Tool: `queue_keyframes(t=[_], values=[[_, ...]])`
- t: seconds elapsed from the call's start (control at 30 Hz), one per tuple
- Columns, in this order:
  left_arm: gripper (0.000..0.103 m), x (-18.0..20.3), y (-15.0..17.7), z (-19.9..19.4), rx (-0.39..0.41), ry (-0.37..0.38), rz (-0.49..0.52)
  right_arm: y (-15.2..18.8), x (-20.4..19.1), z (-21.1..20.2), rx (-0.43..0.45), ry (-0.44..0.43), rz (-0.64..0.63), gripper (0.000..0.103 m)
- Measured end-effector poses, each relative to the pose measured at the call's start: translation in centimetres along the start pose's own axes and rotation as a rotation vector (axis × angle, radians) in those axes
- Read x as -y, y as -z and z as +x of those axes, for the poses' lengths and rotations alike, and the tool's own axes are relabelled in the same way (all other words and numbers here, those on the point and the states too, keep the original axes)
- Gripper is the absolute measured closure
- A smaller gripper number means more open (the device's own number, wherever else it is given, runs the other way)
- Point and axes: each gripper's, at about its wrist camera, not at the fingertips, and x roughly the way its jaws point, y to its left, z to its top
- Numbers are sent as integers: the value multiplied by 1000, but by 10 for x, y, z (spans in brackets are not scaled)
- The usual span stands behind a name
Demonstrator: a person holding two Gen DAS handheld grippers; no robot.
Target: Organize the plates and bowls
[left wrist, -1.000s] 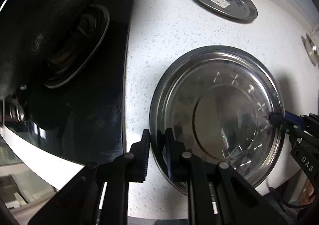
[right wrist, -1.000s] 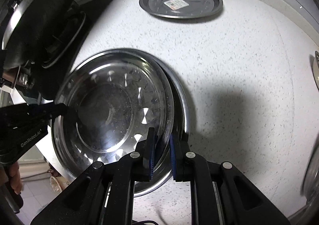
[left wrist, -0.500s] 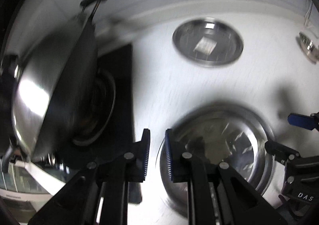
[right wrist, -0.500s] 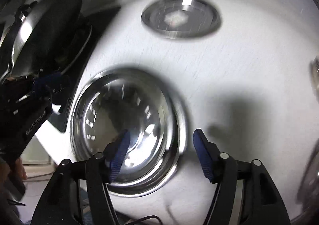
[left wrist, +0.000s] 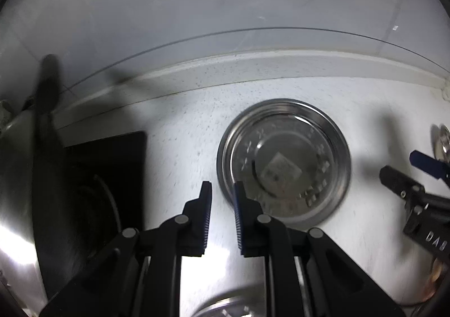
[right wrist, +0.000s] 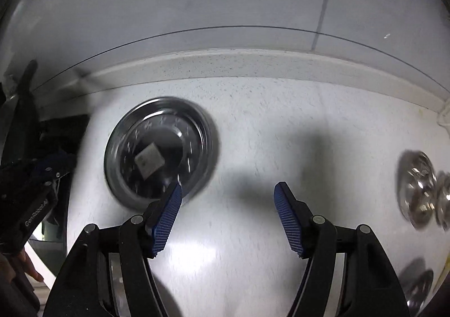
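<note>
A steel plate with a paper label (left wrist: 284, 162) lies flat on the white speckled counter near the back wall; it also shows in the right wrist view (right wrist: 160, 151). My left gripper (left wrist: 222, 190) hovers just in front of the plate's left rim, jaws a narrow gap apart and empty. My right gripper (right wrist: 227, 193) is wide open and empty, in front and to the right of the plate. The rim of another steel plate (left wrist: 225, 307) shows at the bottom edge of the left wrist view, below my left gripper.
A black stove (left wrist: 107, 176) with a tilted steel wok (left wrist: 25, 190) stands at the left. Small shiny steel bowls (right wrist: 419, 190) sit at the right of the counter. The backsplash wall (right wrist: 225, 8) rises behind the counter (right wrist: 281, 134).
Both grippers let go of the near stacked plates, rose and moved toward the far labelled plate. My right gripper opened wide; the left opened slightly.
</note>
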Motion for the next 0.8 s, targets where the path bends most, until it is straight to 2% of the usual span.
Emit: queue_keyframes(t=[0.13, 0.3, 0.53, 0.67, 0.8], values=[[88, -1, -13, 31, -67, 4, -28, -18, -3, 35, -41, -16, 6, 40], [88, -8, -17, 58, -136, 34, -85, -27, -8, 61, -84, 3, -2, 40], [87, -24, -17, 80, -190, 97, -176, -28, -10, 87, -126, -20, 32, 40], [86, -33, -16, 95, -218, 118, -204, -29, -12, 90, -115, 1, 15, 39], [85, -32, -18, 93, -199, 88, -189, -31, -22, 94, -111, 22, -16, 39]])
